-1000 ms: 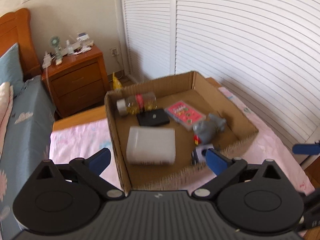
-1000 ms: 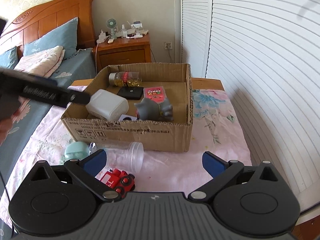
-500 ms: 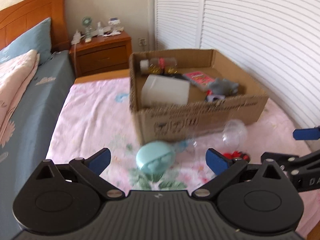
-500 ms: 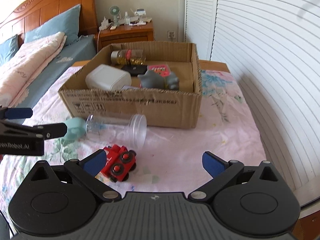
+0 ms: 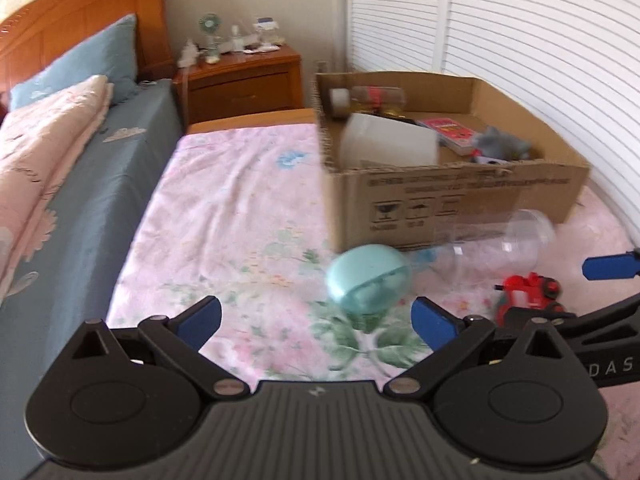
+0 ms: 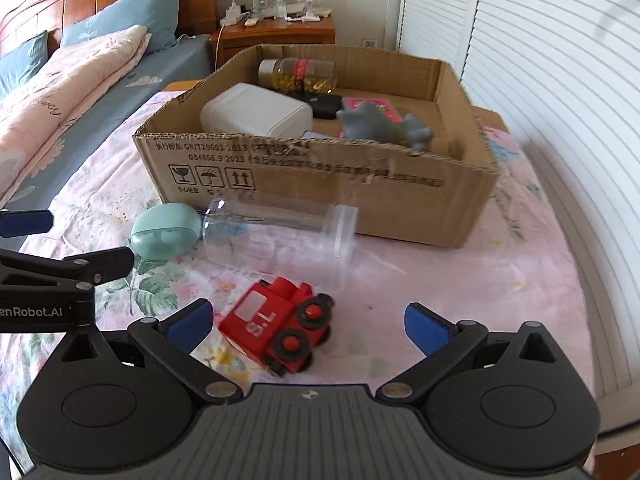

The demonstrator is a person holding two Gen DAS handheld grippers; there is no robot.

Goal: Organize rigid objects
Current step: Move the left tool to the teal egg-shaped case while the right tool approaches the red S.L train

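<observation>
Red toy locomotive (image 6: 280, 330) with black wheels, lettered "S.L", before brown cardboard box (image 6: 320, 184); right tool (image 6: 308, 326) and left tool (image 5: 316, 318) both spread, empty.

both grippers (image 5: 316, 316) (image 6: 306, 322) wide apart, unladen

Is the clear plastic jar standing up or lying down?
Lying down: the clear jar rests on its side on the pink sheet, in front of the cardboard box.

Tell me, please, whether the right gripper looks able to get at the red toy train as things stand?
Probably yes. The right gripper is open, and the red toy train lies on the bedspread just ahead of its fingers. The clear jar lies beyond the train, not in the way.
</observation>
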